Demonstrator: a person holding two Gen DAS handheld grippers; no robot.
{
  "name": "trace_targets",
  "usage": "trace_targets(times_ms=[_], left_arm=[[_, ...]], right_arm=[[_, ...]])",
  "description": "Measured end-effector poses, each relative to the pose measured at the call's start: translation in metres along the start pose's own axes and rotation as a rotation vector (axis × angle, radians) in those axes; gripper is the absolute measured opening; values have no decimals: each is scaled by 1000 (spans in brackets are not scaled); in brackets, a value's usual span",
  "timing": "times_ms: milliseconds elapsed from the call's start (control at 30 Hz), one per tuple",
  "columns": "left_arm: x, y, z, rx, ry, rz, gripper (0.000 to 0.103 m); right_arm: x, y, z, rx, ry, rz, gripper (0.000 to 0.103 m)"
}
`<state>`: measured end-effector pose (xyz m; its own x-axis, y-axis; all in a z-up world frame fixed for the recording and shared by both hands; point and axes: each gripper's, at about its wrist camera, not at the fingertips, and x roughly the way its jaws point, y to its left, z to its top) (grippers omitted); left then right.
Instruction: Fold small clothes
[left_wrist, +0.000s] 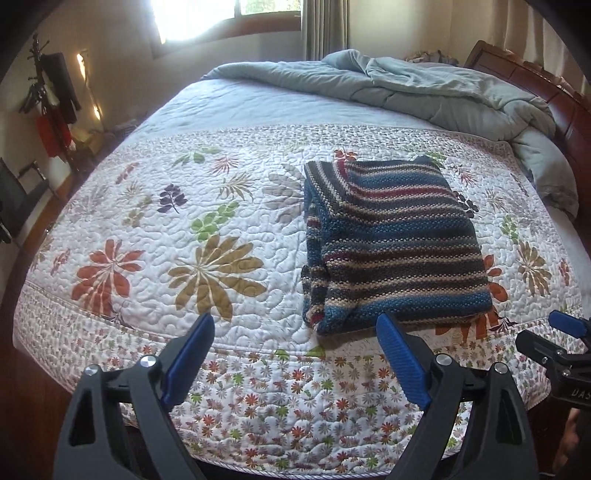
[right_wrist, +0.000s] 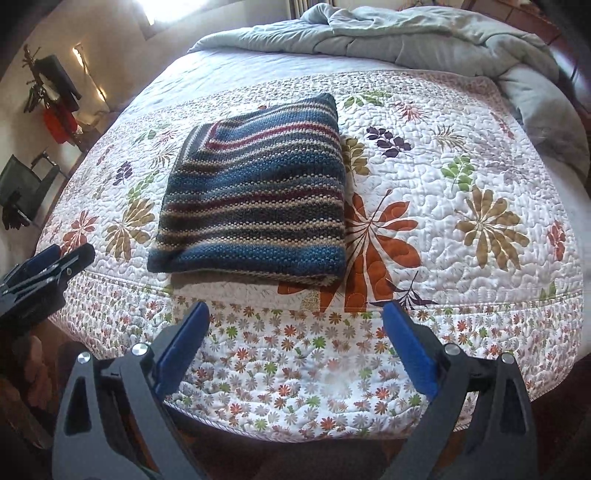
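A striped knitted sweater (left_wrist: 391, 240), blue, maroon, cream and grey, lies folded into a thick rectangle on the floral quilt (left_wrist: 207, 236) near the bed's front edge. It also shows in the right wrist view (right_wrist: 255, 195). My left gripper (left_wrist: 295, 328) is open and empty, held off the bed's front edge, just left of the sweater's near corner. My right gripper (right_wrist: 295, 314) is open and empty, held off the front edge, below and right of the sweater. Each gripper's blue tip shows at the edge of the other's view.
A crumpled pale blue duvet (left_wrist: 424, 88) lies at the bed's far end by a dark wooden headboard (left_wrist: 546, 85). A coat stand with hanging clothes (left_wrist: 51, 103) and a dark chair (right_wrist: 26, 184) stand left of the bed. A bright window (left_wrist: 229, 14) is behind.
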<state>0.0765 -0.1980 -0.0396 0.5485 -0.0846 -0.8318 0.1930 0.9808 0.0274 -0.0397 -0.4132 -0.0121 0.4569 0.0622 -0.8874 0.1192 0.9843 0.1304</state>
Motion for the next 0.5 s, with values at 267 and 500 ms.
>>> trace_targets(times_ms=[267,500], left_arm=[[13,-2,-5,16,30,15,90],[24,-3,-8,25,57,20,90]], right_arm=[[1,2,-2,0,10,-16,95],[17,0,-5,9,43,-15,95]])
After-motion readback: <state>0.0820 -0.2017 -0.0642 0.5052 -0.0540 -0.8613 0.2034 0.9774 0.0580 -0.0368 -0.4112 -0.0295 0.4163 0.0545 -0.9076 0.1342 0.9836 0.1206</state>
